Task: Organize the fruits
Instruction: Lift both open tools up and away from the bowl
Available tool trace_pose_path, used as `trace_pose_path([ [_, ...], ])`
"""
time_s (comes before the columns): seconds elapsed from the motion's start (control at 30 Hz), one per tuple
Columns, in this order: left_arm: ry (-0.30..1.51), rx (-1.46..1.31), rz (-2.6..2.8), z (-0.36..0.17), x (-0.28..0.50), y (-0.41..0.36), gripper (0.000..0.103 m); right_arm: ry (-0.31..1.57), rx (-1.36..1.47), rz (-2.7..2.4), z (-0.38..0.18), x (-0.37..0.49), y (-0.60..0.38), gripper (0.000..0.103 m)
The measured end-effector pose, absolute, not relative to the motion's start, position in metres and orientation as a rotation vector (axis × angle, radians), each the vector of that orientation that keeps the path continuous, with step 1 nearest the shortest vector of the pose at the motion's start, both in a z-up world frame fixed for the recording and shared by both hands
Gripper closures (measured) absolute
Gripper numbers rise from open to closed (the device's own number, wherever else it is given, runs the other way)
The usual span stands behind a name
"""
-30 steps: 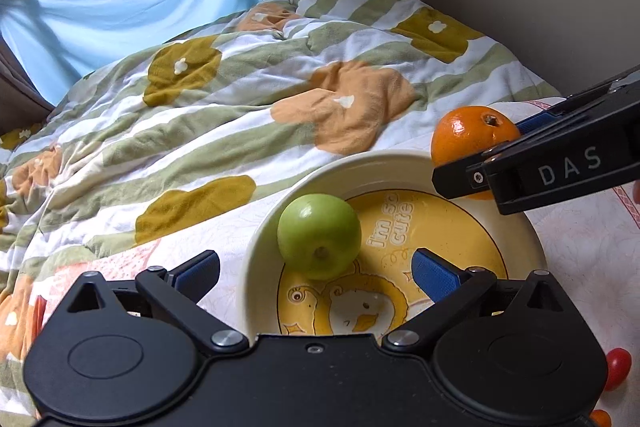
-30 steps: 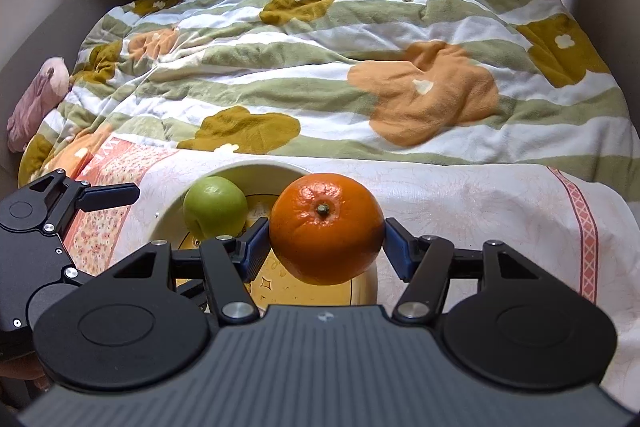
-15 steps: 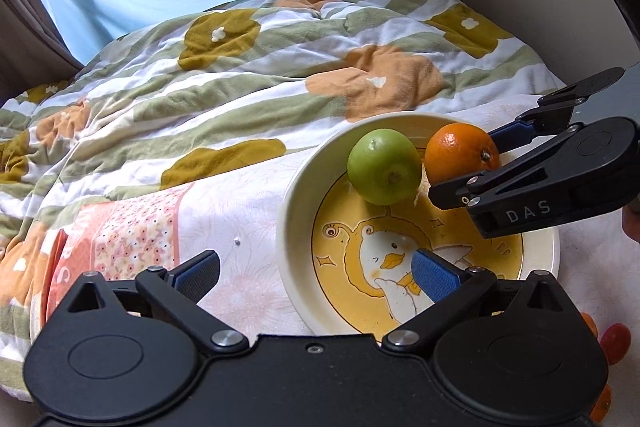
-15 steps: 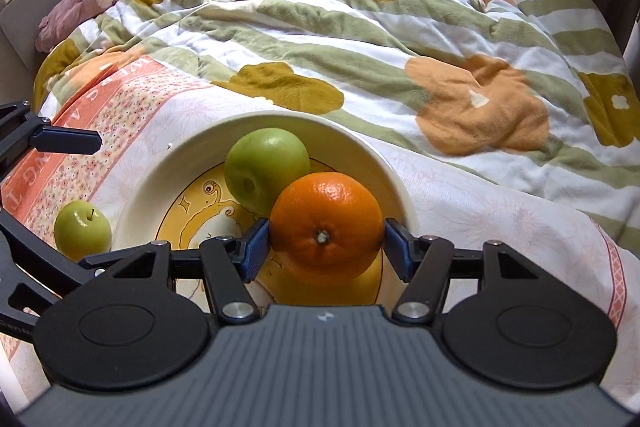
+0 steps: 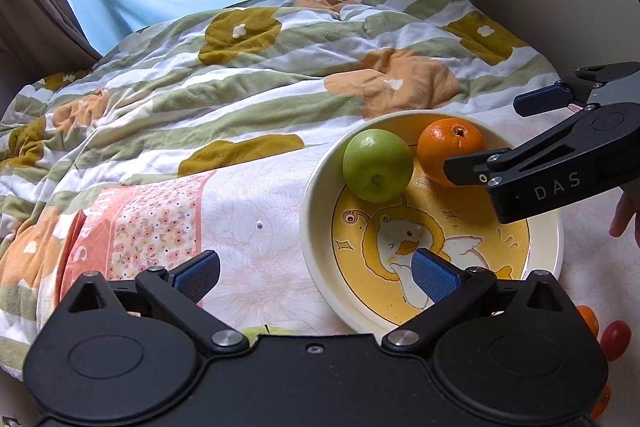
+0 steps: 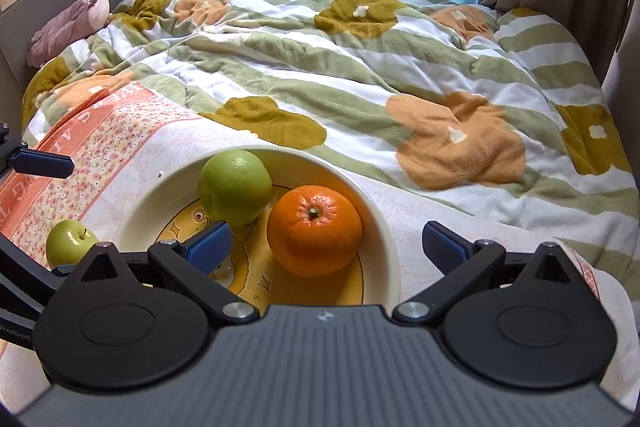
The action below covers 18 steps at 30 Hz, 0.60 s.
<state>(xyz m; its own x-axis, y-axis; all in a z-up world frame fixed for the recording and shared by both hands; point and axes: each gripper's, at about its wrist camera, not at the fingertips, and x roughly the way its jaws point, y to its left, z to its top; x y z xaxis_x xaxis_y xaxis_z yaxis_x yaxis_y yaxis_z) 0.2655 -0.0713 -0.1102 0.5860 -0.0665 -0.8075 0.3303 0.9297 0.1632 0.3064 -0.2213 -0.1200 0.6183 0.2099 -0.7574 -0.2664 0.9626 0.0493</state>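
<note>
A cream bowl (image 5: 316, 259) (image 6: 384, 247) with a yellow duck picture sits on the bed. In it lie a green apple (image 5: 377, 165) (image 6: 235, 187) and an orange (image 5: 448, 143) (image 6: 314, 230), side by side. My right gripper (image 6: 326, 243) is open, its fingers apart either side of the orange and not touching it. It also shows in the left wrist view (image 5: 500, 135). My left gripper (image 5: 316, 277) is open and empty, low over the bowl's near left rim. A small yellow-green apple (image 6: 69, 242) (image 5: 266, 331) lies on the cloth left of the bowl.
Small red and orange tomatoes (image 5: 614, 333) lie on the cloth by the bowl's right side. A rumpled flowered duvet (image 6: 360, 75) covers the bed behind. A pink plush toy (image 6: 68, 25) lies at the far left. Curtains and a wall close the far side.
My right gripper lowered the orange into the bowl next to the green apple and opened, letting it go. My left gripper drew back and to the left.
</note>
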Motion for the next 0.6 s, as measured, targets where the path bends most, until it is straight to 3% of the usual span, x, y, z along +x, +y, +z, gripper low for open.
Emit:
trace_pose_path([
  [0.23, 0.855, 0.295, -0.241, -0.089, 0.253, -0.068, 0.000, 0.883, -0.011, 0.213, -0.095, 0.295, -0.230, 0.000],
  [0.6, 0.722, 0.262, -0.238, -0.038, 0.216, -0.040, 0.000, 0.750, 0.051, 0.071, -0.026, 0.215, -0.238, 0.000],
])
